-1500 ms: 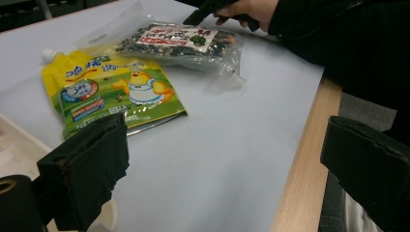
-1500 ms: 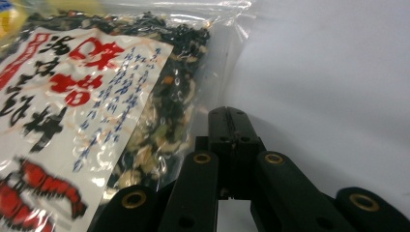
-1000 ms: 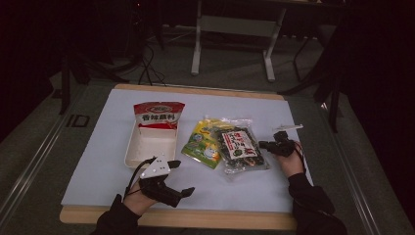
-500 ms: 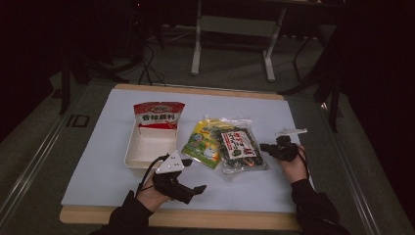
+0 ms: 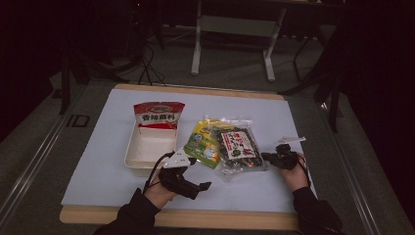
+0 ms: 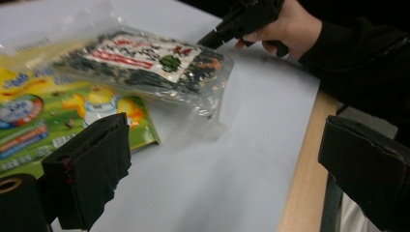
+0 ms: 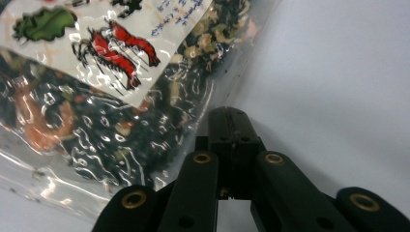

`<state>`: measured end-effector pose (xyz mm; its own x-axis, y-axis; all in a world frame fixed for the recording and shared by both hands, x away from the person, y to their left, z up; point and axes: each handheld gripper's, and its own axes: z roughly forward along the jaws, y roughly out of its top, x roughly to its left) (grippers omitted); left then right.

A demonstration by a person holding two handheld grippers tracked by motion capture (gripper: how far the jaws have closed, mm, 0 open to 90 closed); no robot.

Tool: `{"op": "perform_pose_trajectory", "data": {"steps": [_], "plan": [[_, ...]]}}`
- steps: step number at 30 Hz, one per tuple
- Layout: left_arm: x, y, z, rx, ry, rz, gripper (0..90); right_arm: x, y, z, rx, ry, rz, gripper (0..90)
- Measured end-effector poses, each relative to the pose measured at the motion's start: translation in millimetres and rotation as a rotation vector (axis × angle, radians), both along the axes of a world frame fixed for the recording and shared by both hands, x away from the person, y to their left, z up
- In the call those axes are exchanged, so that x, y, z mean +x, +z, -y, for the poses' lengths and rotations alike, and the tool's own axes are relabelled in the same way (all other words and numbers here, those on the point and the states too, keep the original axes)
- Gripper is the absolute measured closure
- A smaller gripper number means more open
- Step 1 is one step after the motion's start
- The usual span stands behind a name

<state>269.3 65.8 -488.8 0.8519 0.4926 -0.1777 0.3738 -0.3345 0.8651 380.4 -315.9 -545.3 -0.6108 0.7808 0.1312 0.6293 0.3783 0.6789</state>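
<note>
A clear bag of dark dried food (image 5: 238,147) with a red-and-white label lies at centre right, partly over a yellow-green snack packet (image 5: 208,142). My right gripper (image 5: 265,156) points left at the bag's right edge. In the right gripper view its jaws (image 7: 227,118) are shut, tip against the clear bag (image 7: 121,96); a pinch on the film cannot be made out. My left gripper (image 5: 203,186) lies near the table's front, jaws wide open and bare. In the left gripper view it (image 6: 229,164) faces the bag (image 6: 145,63) and the packet (image 6: 43,116).
A white tray (image 5: 131,156) sits left of the packets, with a red-and-white pouch (image 5: 159,113) propped at its far end. The pale mat (image 5: 293,122) ends at a wooden front edge (image 5: 220,218). Dark floor and a metal stand (image 5: 235,29) lie beyond.
My left hand has slid right along the front of the table toward the packets. My right hand has come slightly nearer the front edge, still at the bag's right side.
</note>
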Motion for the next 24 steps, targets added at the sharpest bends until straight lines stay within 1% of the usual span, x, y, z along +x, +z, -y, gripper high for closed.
{"op": "perform_pose_trajectory", "data": {"steps": [1,2,3,4,5,6,7,8,9,10,11,14,15,16,17,19,20,21,22,23,24], "plan": [[0.7,-0.4,2.3,0.008,-0.005,-0.006,6.2,-1.3,0.2,-1.0,0.009,0.007,-0.007,90.0],[1.5,-0.9,4.4,0.012,-0.013,-0.006,6.2,-3.1,0.1,-3.0,0.008,0.016,-0.004,90.0],[2.5,-1.4,6.7,0.009,-0.019,-0.011,6.2,-5.1,0.1,-5.4,-0.005,0.022,0.000,90.0],[4.1,-2.0,9.2,0.015,-0.017,-0.014,6.2,-7.0,0.4,-7.4,-0.001,0.027,-0.001,90.0],[5.9,-2.8,11.4,0.012,-0.021,-0.020,6.2,-8.5,0.8,-9.1,0.002,0.034,-0.003,90.0],[8.3,-3.6,13.6,0.011,-0.022,-0.027,6.2,-9.8,1.2,-11.1,-0.006,0.040,-0.001,90.0],[10.9,-4.3,15.8,0.015,-0.012,-0.030,6.2,-10.9,1.8,-12.7,-0.019,0.043,0.010,90.0],[13.7,-4.7,17.3,0.009,-0.016,-0.038,6.7,-11.3,2.5,-13.2,-0.029,0.043,0.018,90.0],[13.7,-4.7,17.3,0.009,-0.016,-0.038,7.3,-11.3,2.5,-13.2,-0.029,0.043,0.018,90.0],[19.8,-3.9,21.3,0.015,0.004,-0.046,7.3,-11.2,3.4,-12.7,-0.027,0.043,0.022,89.7],[22.6,-3.3,22.9,0.007,0.005,-0.055,7.9,-11.4,6.1,-10.9,-0.028,0.032,0.044,78.3],[31.7,-2.0,28.6,-0.005,0.023,-0.077,9.5,-13.5,12.0,-7.7,-0.023,0.022,0.075,72.4],[31.7,-2.0,28.6,-0.005,0.023,-0.077,10.0,-13.5,12.0,-7.7,-0.023,0.022,0.075,72.4],[37.0,-2.3,32.5,-0.010,0.030,-0.089,10.0,-14.6,14.5,-6.9,-0.024,0.021,0.084,68.9],[39.2,-2.6,34.1,-0.010,0.030,-0.096,10.6,-17.1,19.0,-6.1,-0.028,0.013,0.111,62.1],[44.1,-3.3,38.2,0.000,0.045,-0.099,10.6,-19.5,23.4,-5.3,-0.028,0.008,0.133,57.5],[47.1,-3.8,39.2,-0.003,0.054,-0.110,10.7,-21.2,25.9,-4.7,-0.029,0.001,0.150,57.0],[51.3,-4.7,40.1,0.005,0.074,-0.121,11.2,-22.5,28.3,-4.1,-0.025,0.001,0.161,54.3],[54.0,-5.5,40.5,-0.001,0.083,-0.129,11.6,-23.8,31.1,-3.7,-0.022,-0.001,0.173,50.0],[57.5,-6.3,40.4,-0.007,0.097,-0.136,12.1,-25.0,32.8,-3.7,-0.021,-0.004,0.182,48.0],[60.4,-7.0,40.9,-0.004,0.117,-0.141,12.9,-26.6,35.0,-3.6,-0.021,-0.005,0.195,44.8]]}}
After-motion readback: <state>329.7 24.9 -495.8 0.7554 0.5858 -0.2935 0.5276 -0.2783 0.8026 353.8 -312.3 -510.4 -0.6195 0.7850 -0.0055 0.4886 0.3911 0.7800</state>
